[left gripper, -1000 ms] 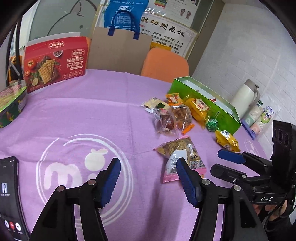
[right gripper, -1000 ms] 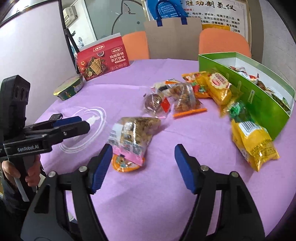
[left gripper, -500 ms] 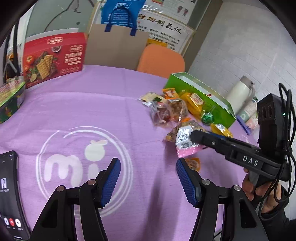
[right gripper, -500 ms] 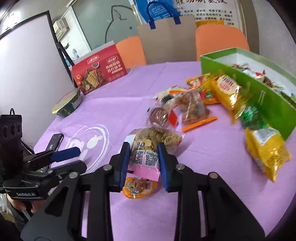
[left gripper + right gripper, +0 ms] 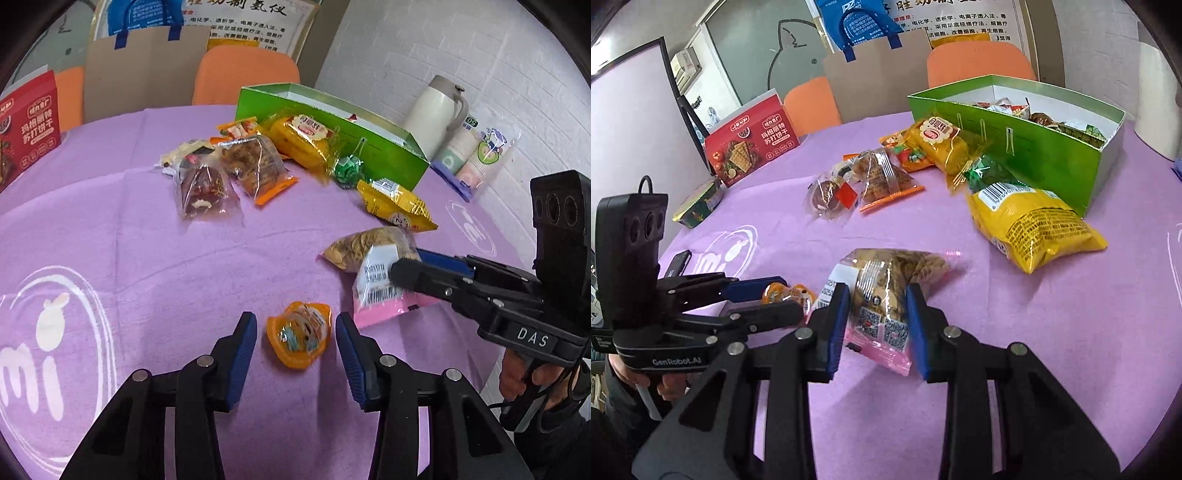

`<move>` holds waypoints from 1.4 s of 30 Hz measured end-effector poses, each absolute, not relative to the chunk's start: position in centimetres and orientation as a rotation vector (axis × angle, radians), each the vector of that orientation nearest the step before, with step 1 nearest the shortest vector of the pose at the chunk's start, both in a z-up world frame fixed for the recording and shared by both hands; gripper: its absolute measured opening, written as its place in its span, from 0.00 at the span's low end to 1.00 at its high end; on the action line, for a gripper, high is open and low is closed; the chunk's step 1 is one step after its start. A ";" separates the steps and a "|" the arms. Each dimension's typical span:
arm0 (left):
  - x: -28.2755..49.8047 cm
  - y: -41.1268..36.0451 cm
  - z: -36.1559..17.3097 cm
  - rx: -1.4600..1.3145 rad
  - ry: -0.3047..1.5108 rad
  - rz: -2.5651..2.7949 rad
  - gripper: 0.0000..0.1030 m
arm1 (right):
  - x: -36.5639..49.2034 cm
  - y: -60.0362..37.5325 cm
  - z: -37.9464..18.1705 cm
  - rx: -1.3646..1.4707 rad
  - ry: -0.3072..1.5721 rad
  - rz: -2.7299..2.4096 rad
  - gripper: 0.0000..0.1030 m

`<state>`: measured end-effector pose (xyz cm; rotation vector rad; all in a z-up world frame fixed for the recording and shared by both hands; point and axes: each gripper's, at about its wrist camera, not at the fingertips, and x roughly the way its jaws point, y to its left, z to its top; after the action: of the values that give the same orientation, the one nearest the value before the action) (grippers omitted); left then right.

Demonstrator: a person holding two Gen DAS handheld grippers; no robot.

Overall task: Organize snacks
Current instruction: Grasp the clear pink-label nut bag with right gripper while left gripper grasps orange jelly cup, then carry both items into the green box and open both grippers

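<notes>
Slippage is your main risk here: your right claw (image 5: 875, 325) is pinching the clear plastic bag of brown snacks with a pink bottom edge (image 5: 886, 291) across its crinkly lower half, and the bag's far end seems to rest on the purple-clothed desk (image 5: 1052, 332), so a quick lift could let the film slide out of the blue pads (image 5: 837, 328) or swing the loose contents about. Your left claw (image 5: 295, 339) is spread wide, straddling the small orange plastic jelly cup (image 5: 298, 339) near you without touching it; close off-centre and the rounded cup may squirt out sideways. The two tools sit close together, the cup just left of the bag, so raising one hand while closing the other could knock them into each other. The open green cardboard box (image 5: 1015, 147), far right, already holds several wrapped snacks, with the big yellow crisp packet (image 5: 1034, 221) and the green foil sweet (image 5: 988, 173) lying in front of its near wall; carry the bag low and you may drag those along.
</notes>
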<state>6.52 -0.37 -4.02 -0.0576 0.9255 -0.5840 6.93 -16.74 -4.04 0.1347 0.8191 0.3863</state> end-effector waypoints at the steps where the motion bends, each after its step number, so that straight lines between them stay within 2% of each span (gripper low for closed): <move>1: 6.6 -0.4 -4.0 -0.057 0.927 -0.581 0.44 | 7.0 -16.8 -4.2 0.140 0.827 0.381 0.42; 2: 6.6 -0.4 -4.0 -0.057 0.930 -0.578 0.44 | 7.1 -16.8 -4.3 0.148 0.832 0.375 0.47; 3: 6.5 -0.4 -4.0 -0.057 0.929 -0.569 0.44 | 7.2 -16.8 -4.3 0.155 0.831 0.365 0.56; 4: 6.5 -0.5 -3.9 -0.053 0.929 -0.566 0.44 | 7.3 -16.8 -4.3 0.158 0.829 0.360 0.59; 13: 6.2 -0.7 -4.0 0.000 0.922 -0.585 0.44 | 8.4 -15.5 -5.2 0.125 0.845 0.373 0.59; 15: 6.0 -0.9 -4.1 0.027 0.911 -0.577 0.36 | 8.6 -15.4 -5.3 0.116 0.842 0.374 0.58; 16: 5.9 -1.1 -4.2 0.053 0.901 -0.571 0.32 | 8.6 -15.3 -5.4 0.112 0.842 0.373 0.52; 22: 5.8 -0.8 -3.8 0.004 0.890 -0.554 0.30 | 8.0 -15.4 -5.0 0.097 0.826 0.373 0.41; 26: 6.2 -0.3 -1.6 -0.047 0.856 -0.575 0.30 | 7.2 -16.1 -3.2 0.117 0.779 0.389 0.40; 34: 10.2 -2.7 5.5 -0.117 0.734 -0.633 0.30 | 7.9 -20.8 4.3 0.121 0.572 0.283 0.41; 42: 17.5 -7.4 8.3 -0.144 0.746 -0.653 0.30 | 12.5 -26.5 5.5 0.165 0.527 0.116 0.41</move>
<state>17.54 -7.41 8.28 -0.1436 0.7464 -0.6530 12.46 -26.47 5.54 0.1649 0.5268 0.1158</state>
